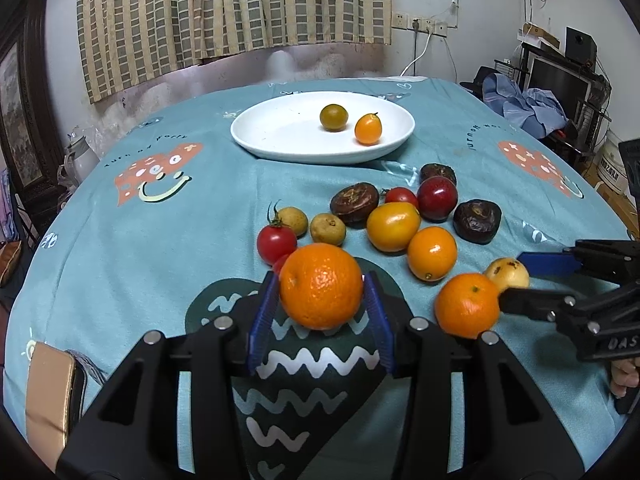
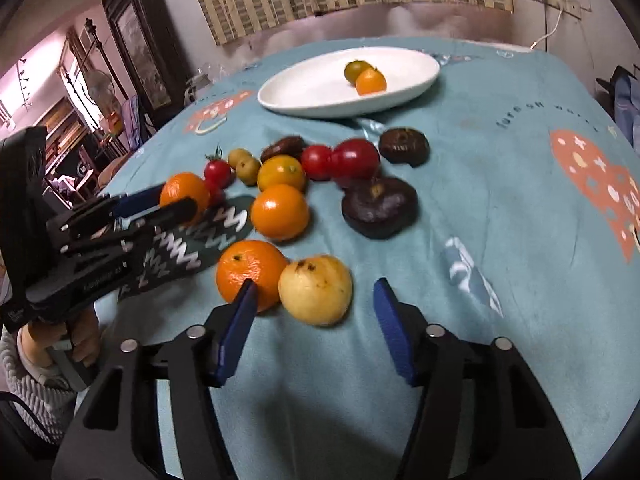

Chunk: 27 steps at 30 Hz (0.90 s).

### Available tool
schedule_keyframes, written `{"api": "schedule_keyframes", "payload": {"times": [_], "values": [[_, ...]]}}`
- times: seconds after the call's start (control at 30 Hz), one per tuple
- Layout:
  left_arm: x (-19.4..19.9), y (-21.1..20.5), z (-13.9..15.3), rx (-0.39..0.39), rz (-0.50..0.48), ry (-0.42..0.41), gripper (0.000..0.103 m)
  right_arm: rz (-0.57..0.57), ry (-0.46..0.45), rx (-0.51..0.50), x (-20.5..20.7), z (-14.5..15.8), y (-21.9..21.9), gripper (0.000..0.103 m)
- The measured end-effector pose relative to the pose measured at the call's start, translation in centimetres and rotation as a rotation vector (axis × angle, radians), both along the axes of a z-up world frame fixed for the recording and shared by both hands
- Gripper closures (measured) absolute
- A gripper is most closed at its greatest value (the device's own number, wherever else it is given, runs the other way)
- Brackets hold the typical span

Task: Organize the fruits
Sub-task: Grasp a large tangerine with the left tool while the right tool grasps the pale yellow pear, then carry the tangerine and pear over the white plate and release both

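Observation:
My left gripper (image 1: 322,286) is shut on an orange mandarin (image 1: 321,286), held just above the blue tablecloth; it also shows in the right wrist view (image 2: 182,194). My right gripper (image 2: 314,292) is open, its blue fingers on either side of a pale yellow fruit (image 2: 316,290) that lies on the cloth, with a second mandarin (image 2: 250,272) touching the left finger. A white plate (image 1: 276,132) at the far side holds a greenish citrus (image 1: 333,117) and a small orange kumquat (image 1: 368,129). Several fruits lie in a cluster in the middle.
The cluster has red tomatoes (image 1: 276,242), small yellow-brown fruits (image 1: 328,229), orange citrus (image 1: 432,253), a dark red fruit (image 1: 437,199) and dark brown wrinkled fruits (image 1: 477,221). A tan phone (image 1: 50,392) lies at the left table edge. Wall and curtain stand behind.

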State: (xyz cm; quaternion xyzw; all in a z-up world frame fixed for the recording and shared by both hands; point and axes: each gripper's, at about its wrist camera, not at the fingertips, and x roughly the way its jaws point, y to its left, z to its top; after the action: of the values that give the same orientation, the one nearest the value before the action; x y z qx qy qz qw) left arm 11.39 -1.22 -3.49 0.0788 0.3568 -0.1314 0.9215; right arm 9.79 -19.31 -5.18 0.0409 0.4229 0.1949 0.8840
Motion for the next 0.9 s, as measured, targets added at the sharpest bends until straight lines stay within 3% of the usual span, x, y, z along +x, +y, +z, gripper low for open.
{"api": "schedule_keyframes", "payload": {"times": [0.13, 0.23, 0.3, 0.6, 0.9], "values": [[0.1, -0.1, -0.2, -0.002, -0.002, 0.01, 0.057, 0.017, 0.045, 0.075, 0.2, -0.4, -0.8, 0.052], [0.4, 0.1, -0.4, -0.016, -0.001, 0.031, 0.056, 0.002, 0.065, 0.132, 0.3, -0.5, -1.8, 0.065], [0.5, 0.2, -0.4, -0.021, -0.001, 0.036, 0.057, -0.003, 0.08, 0.169, 0.4, -0.5, -2.2, 0.065], [1.0, 0.3, -0.9, -0.036, -0.01, 0.066, 0.056, -0.001, 0.075, 0.144, 0.4, -0.4, -1.8, 0.065], [1.4, 1.1, -1.1, -0.114, -0.02, 0.118, 0.058, -0.047, 0.019, 0.19, -0.2, 0.8, -3.1, 0.066]]}}
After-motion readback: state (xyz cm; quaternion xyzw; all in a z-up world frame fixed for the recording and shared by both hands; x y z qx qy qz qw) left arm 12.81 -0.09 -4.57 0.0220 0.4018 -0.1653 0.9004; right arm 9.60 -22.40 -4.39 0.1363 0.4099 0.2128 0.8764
